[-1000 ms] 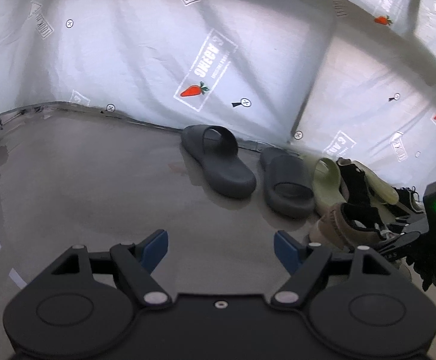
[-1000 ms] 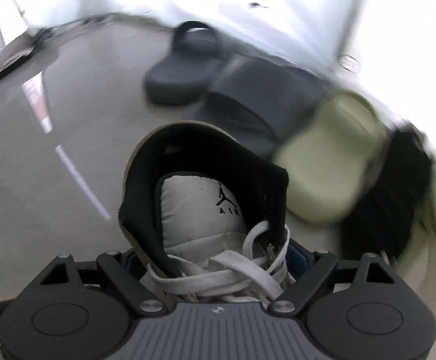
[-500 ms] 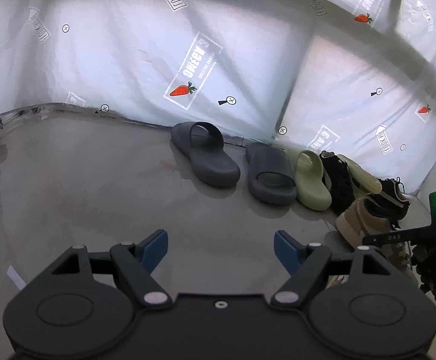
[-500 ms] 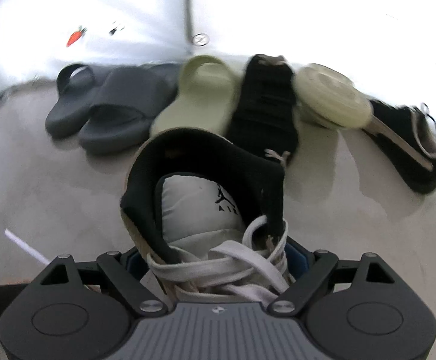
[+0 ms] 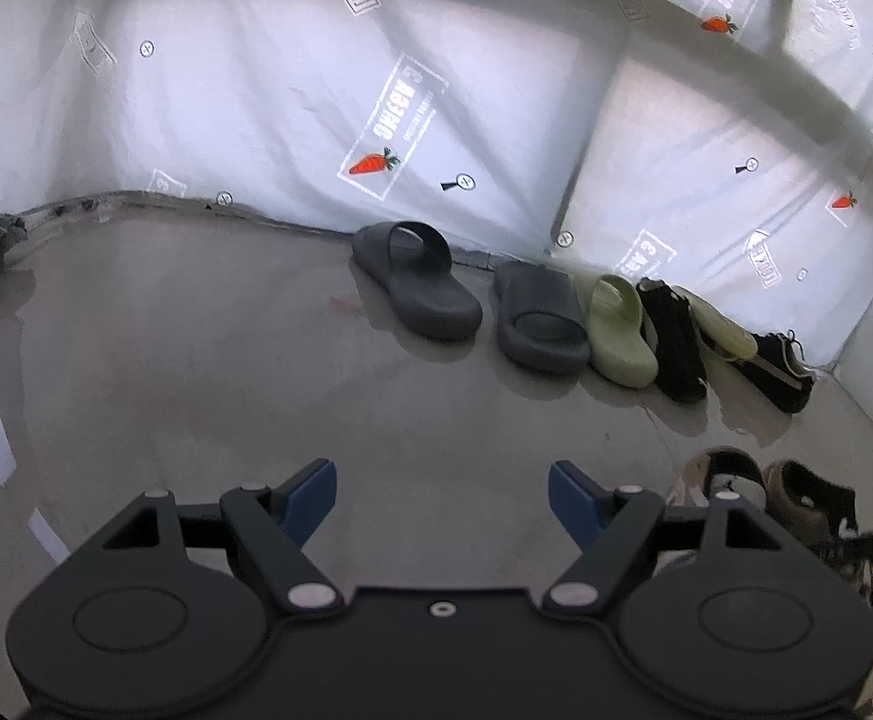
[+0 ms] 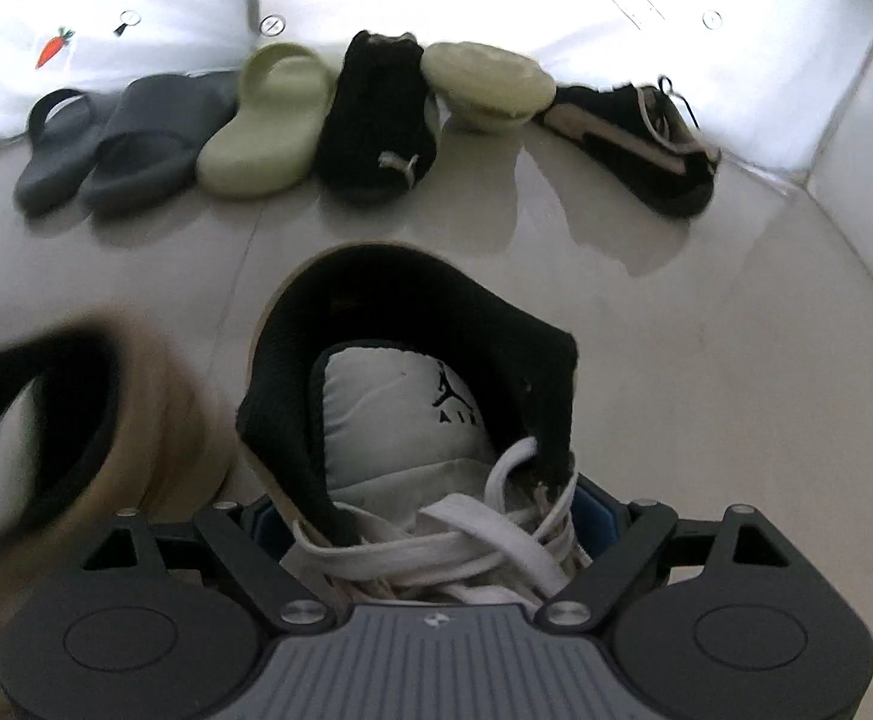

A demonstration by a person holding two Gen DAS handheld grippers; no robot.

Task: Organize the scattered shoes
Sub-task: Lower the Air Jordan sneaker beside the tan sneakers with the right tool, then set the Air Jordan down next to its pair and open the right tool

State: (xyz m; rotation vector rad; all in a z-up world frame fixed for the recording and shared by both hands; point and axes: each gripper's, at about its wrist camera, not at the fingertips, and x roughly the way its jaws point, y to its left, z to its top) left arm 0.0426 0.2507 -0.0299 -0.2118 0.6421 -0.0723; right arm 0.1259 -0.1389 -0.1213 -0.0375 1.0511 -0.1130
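From the right wrist view, the right gripper [image 6: 430, 516] has its fingers clamped on a tan high-top sneaker [image 6: 412, 396] across the laced part, its black-lined collar and white tongue rising just ahead of the blue pads. Off to the left of those fingers sits its blurred mate [image 6: 76, 420], close by, on the pale floor [image 6: 706, 372]. Well beyond the held shoe a row runs along the white sheet: two dark grey slides [image 6: 106, 144], a pale green slide [image 6: 268, 120], a black sneaker [image 6: 379, 120], a second green slide [image 6: 487, 84] tipped up against it, and another black sneaker [image 6: 634, 138] lying apart at the right end.

The left wrist view shows what that one cannot: the left gripper [image 5: 442, 501] with its blue fingers [image 5: 310, 495] standing wide apart over bare floor [image 5: 196, 360], nothing between them. The same row lies well ahead and right of those fingers, with the far grey slide [image 5: 415, 279] set a little apart from its partner [image 5: 541, 318]. The printed sheet [image 5: 256, 90] with carrot marks fills the background. Just right of the right-hand finger, the two tan sneakers [image 5: 766, 492] show side by side, partly hidden behind the gripper body; which one is held I cannot tell from here
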